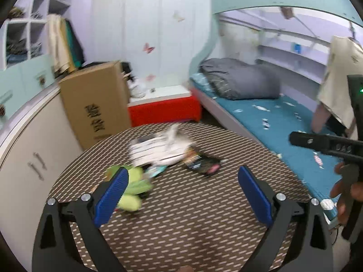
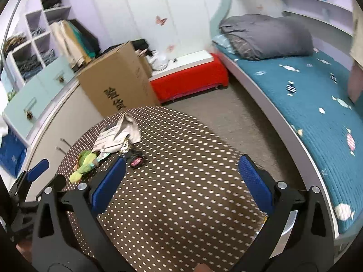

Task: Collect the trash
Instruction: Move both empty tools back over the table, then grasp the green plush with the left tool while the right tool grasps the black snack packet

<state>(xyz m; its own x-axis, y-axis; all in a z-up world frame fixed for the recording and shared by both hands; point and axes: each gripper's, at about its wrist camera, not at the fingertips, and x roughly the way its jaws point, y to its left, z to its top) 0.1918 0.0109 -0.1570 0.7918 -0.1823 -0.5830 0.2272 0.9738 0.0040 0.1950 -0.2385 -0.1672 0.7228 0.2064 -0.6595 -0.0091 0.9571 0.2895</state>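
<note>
So far nothing collected. Left gripper (image 1: 182, 195): jaws spread wide, empty, above near half of round dotted counter (image 2: 181, 192). Right gripper (image 2: 181, 181): likewise spread, empty. Trash, all on counter's far left part, close together: crumpled white paper (image 2: 118, 133); green wrapper (image 2: 85, 162) nearest left edge; dark packet (image 2: 136, 159) just right of paper. No bin or bag in view. Remaining: every piece.
</note>
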